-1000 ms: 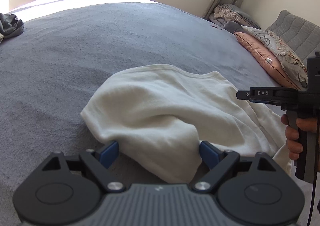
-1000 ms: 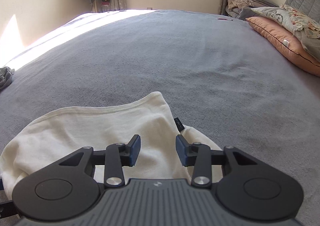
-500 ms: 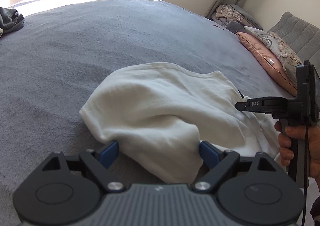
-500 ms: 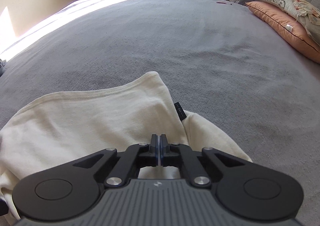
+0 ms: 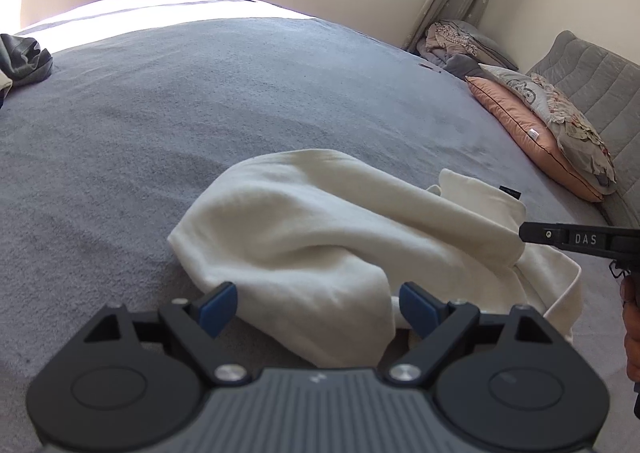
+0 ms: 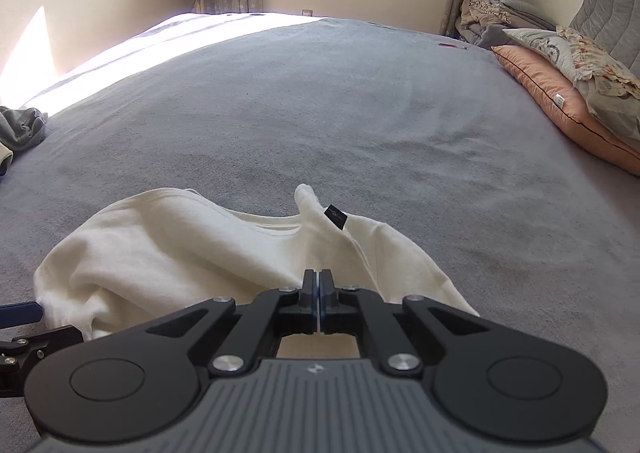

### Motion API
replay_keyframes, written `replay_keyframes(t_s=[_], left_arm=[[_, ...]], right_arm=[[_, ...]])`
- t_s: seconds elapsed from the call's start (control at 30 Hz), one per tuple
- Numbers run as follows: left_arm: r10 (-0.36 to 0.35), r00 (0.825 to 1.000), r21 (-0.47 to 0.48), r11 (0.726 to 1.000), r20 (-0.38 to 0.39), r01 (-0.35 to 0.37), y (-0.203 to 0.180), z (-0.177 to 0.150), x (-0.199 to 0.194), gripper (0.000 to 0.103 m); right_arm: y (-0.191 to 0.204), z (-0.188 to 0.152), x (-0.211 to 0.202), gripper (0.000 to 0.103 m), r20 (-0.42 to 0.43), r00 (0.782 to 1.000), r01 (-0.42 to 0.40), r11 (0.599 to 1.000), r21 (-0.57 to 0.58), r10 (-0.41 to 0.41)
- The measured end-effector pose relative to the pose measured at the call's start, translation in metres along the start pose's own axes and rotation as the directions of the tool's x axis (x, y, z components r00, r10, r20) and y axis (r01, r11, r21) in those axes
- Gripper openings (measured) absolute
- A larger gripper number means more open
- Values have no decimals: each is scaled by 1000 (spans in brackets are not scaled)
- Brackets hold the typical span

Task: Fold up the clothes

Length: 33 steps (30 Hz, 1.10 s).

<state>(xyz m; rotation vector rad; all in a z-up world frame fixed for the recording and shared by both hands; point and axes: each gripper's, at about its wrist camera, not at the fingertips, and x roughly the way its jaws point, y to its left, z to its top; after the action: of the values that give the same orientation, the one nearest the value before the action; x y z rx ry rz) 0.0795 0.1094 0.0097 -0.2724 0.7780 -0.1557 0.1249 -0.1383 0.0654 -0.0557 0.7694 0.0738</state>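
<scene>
Cream garment (image 6: pixel 172 249) pinched in right jaws, bunched between wide left jaws

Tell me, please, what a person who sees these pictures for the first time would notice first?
The cream garment lies crumpled on the near part of the grey bedspread. The right gripper is shut on a fold of it, while the left gripper stands open around its near edge. An orange pillow lies along the bed's right side.
</scene>
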Motion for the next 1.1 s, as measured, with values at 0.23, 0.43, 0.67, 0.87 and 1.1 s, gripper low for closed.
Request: replay_keyframes(t_s=[0.23, 0.43, 0.67, 0.87, 1.1], left_arm=[[-1, 1000, -17, 1000, 22, 1, 4, 0, -12, 89], [-18, 999, -21, 1000, 28, 18, 1, -3, -20, 89], [-21, 1000, -2, 1000, 17, 21, -3, -5, -19, 89], [-33, 999, -5, 999, -13, 33, -4, -5, -12, 89], [-49, 998, -13, 999, -30, 48, -5, -5, -7, 89]], right_arm=[[-5, -21, -56, 0, 29, 999, 18, 1000, -10, -18], [-15, -35, -69, 6, 7, 1000, 10, 1000, 26, -10], [-9, -29, -42, 33, -17, 1000, 8, 999, 35, -7], [-2, -7, 1, 46, -25, 999, 27, 999, 20, -27], [9, 11, 39, 46, -51, 997, 51, 999, 12, -50]])
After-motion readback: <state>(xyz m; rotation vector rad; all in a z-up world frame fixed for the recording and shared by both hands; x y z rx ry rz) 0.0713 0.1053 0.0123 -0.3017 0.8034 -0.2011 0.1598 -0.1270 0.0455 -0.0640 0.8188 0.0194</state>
